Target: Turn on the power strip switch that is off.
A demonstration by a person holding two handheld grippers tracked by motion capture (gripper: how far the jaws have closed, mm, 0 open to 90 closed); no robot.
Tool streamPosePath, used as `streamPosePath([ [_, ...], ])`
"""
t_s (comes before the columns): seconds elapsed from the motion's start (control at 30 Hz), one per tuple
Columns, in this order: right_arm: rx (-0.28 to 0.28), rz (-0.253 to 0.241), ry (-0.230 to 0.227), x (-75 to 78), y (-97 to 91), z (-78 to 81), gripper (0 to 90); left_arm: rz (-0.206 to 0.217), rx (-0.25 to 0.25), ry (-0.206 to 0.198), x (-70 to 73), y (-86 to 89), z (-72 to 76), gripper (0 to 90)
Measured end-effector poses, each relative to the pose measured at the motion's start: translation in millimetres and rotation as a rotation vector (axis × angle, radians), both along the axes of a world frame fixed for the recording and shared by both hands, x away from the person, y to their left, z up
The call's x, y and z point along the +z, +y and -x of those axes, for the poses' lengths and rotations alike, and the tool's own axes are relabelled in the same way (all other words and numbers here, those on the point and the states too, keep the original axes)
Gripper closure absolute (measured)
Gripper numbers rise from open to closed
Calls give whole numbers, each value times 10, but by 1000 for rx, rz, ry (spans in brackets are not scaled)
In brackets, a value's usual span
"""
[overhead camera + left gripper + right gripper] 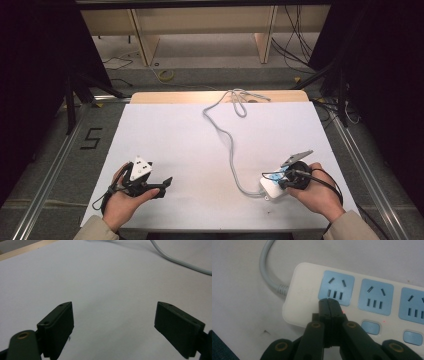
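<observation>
While the white plastic power strip with pale blue sockets (352,295) lies at the lower right of the high view, near the front edge of the white table sheet (180,145), the right gripper (329,305) is held just over it with its two black jaws pressed together and nothing between them. Seen in the right gripper view, the closed tips are set at the lower edge of the leftmost socket, close beside a row of small blue switch buttons (370,327); such a narrow, shut tip is judged suited to pressing a button or nudging the strip rather than grasping it. Whether the tips actually touch the plastic cannot be told. A grey round cable (227,137) is led from the strip's left end up across the sheet to a loose coil at the upper middle of the frame. At the lower left, the left gripper (113,322) is parked low over bare sheet, its jaws spread wide and empty, apparently kept clear of the work.
</observation>
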State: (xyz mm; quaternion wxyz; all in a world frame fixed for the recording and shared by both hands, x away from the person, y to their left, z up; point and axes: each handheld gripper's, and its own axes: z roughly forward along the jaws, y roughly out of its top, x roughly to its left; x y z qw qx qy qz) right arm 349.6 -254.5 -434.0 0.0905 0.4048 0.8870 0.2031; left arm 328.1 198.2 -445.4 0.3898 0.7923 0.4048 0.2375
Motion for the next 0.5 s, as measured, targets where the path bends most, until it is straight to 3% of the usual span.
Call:
streamPosePath([
  [0.27, 0, -7, -1, 1, -5, -2, 900, 2, 3, -2, 1, 1, 0, 154],
  [0.5, -29, -31, -55, 48, -37, -2, 900, 1, 3, -2, 2, 2, -1, 154],
])
